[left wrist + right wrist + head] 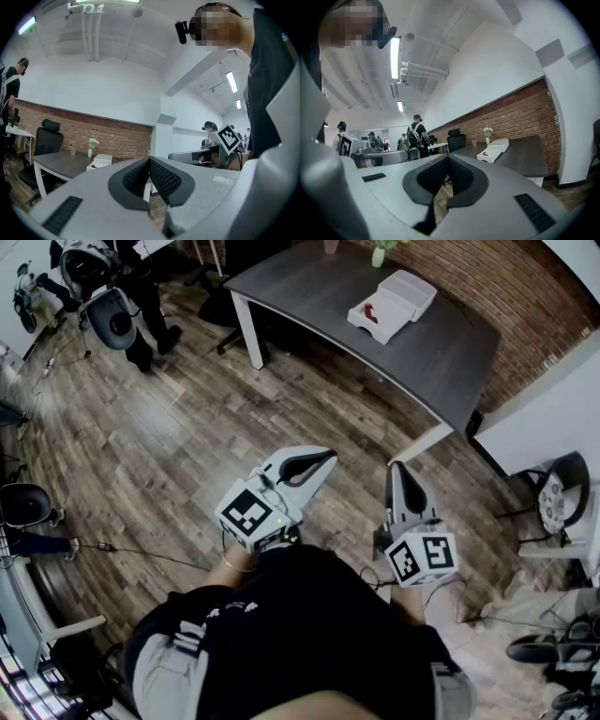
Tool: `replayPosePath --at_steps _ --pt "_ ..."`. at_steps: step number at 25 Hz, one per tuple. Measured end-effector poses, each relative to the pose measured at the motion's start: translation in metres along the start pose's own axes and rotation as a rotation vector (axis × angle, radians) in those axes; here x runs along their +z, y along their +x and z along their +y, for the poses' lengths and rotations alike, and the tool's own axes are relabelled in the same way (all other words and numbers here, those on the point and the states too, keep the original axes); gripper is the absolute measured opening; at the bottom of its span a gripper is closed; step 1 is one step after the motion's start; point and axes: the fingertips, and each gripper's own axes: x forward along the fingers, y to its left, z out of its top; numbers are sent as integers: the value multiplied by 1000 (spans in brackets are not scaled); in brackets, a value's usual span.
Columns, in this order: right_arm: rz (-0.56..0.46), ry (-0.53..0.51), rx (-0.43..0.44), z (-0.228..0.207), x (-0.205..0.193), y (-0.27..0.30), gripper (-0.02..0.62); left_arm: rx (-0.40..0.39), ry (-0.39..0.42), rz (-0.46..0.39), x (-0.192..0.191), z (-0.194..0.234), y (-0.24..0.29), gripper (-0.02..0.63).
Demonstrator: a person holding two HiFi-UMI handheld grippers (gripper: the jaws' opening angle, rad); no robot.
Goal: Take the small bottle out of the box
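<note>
A white box (392, 304) lies open on the dark grey table (441, 352), far ahead of me. A small red thing (371, 311) shows in its near half; I cannot tell whether it is the bottle. The same box (101, 161) appears small in the left gripper view, and again as the box (493, 151) in the right gripper view. My left gripper (323, 460) and right gripper (396, 470) are held at waist height over the wooden floor, well short of the table. Both point level. The left gripper (150, 161) is shut and empty, and so is the right gripper (448, 159).
A small vase with a flower (379, 254) stands at the table's far edge by the brick wall (525, 306). An office chair (111, 317) and people stand far left. A cable (131, 551) runs along the floor. A white pillar (553, 418) and another chair (558, 493) are on the right.
</note>
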Motion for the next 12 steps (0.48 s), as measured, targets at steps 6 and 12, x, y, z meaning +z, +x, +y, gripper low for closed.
replayPosePath --at_steps 6,12 --pt "0 0 -8 5 -6 5 -1 3 -4 -4 -3 9 -8 2" --pt "-16 47 -13 7 -5 14 0 10 -11 -14 -3 20 -13 2"
